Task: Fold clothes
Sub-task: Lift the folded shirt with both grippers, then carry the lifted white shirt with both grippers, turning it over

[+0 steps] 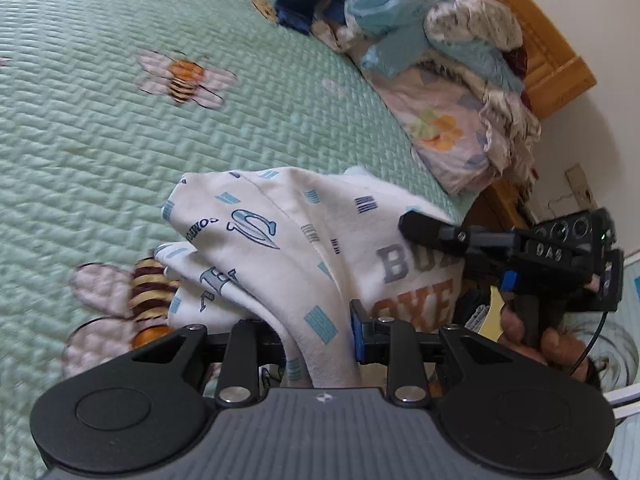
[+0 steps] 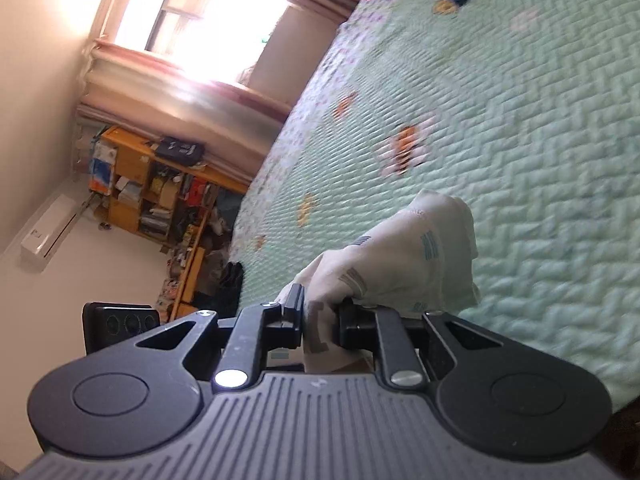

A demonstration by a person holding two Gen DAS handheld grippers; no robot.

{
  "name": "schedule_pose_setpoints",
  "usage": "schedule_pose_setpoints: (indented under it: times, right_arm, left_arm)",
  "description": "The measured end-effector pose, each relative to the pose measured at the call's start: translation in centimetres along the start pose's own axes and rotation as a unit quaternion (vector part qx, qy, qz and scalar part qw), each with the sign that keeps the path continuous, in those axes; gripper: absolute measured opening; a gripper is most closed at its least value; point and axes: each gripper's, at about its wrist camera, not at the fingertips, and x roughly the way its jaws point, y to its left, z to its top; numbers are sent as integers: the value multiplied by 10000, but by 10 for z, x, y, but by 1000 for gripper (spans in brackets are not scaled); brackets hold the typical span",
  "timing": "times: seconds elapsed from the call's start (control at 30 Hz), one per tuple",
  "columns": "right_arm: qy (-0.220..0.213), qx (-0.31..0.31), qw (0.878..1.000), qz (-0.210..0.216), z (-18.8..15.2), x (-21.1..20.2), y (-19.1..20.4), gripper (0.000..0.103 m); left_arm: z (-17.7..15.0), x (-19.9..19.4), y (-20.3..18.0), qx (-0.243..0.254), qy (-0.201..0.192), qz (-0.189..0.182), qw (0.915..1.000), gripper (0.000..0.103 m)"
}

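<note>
A white printed garment [image 1: 288, 248] with blue marks and grey and orange letters hangs bunched above the green quilted bedspread [image 1: 100, 128]. My left gripper [image 1: 316, 332] is shut on a fold of it at the bottom of the left wrist view. The right gripper [image 1: 416, 224] comes in from the right there and pinches the garment's far edge. In the right wrist view, the same white garment [image 2: 400, 264] bulges out from my right gripper [image 2: 320, 320], which is shut on the cloth. A hand [image 1: 532, 336] holds the right tool.
A heap of unfolded clothes [image 1: 432, 52] lies at the bed's far right by a wooden headboard [image 1: 552, 52]. Bee patterns [image 1: 184, 76] dot the bedspread. Beyond the bed's edge stand a cluttered wooden shelf [image 2: 152, 184], a window [image 2: 200, 12] and curtains.
</note>
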Motion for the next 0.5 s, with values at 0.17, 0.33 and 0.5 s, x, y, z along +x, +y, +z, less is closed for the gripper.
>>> schedule_pose_setpoints:
  times: [0.17, 0.33, 0.5]
  right_arm:
    - [234, -83, 9990, 371, -25, 38, 50, 18]
    - [505, -319, 9952, 781, -47, 79, 122, 18]
    - [894, -780, 9864, 1141, -79, 121, 212, 19]
  left_arm:
    - [-28, -77, 20, -195, -441, 305, 9984, 29]
    - [-65, -169, 59, -750, -1050, 418, 9908, 29]
    - [-123, -258, 87, -950, -1783, 742, 9766, 30]
